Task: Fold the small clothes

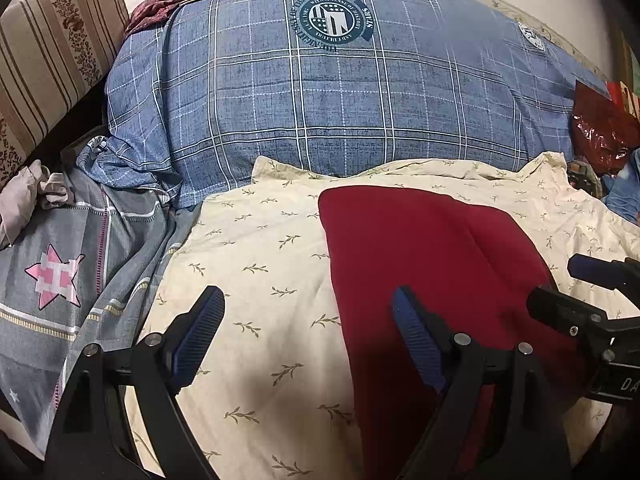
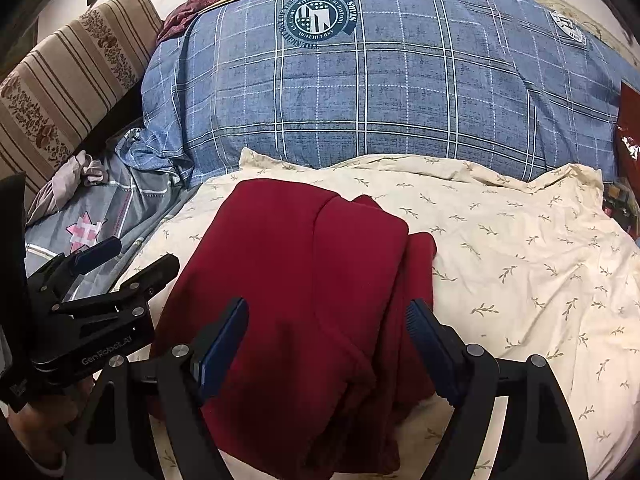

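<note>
Both claws hang just above the bed, and I see the left claw [image 1: 308,336] and the right claw [image 2: 328,344] standing wide apart, holding nothing. Between them the red garment [image 2: 304,280] lies partly folded on the cream sheet [image 2: 520,264]. For a clean next fold, I judge I should pinch both near corners together and lift them evenly.

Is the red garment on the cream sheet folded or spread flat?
Folded. In the right wrist view the red garment shows overlapping layers with fold edges down its right side, forming a compact shape on the cream sheet.
</note>
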### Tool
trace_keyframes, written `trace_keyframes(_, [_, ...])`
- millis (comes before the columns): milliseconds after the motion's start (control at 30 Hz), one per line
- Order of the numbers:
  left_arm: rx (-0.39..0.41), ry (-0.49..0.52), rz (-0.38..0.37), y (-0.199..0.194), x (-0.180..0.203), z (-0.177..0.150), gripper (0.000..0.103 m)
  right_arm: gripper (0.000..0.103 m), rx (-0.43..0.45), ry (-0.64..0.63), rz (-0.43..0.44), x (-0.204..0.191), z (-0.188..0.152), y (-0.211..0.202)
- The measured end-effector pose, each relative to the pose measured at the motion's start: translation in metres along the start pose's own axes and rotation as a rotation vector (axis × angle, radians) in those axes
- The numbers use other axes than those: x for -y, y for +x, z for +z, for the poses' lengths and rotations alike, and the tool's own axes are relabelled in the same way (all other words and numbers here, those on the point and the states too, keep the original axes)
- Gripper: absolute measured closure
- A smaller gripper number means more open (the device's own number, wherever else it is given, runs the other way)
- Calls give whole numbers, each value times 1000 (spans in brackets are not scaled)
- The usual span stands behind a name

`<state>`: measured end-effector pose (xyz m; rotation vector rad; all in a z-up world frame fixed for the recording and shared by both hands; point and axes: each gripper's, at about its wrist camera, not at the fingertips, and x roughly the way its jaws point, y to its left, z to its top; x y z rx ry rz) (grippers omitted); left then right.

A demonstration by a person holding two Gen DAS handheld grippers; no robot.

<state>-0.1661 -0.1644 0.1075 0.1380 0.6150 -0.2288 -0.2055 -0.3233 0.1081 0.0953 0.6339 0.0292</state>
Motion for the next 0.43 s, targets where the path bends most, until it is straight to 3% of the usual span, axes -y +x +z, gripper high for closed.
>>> trace_keyframes(433, [5, 1, -10, -1, -2, 1, 17, 21, -5, 2, -1, 6, 0, 2])
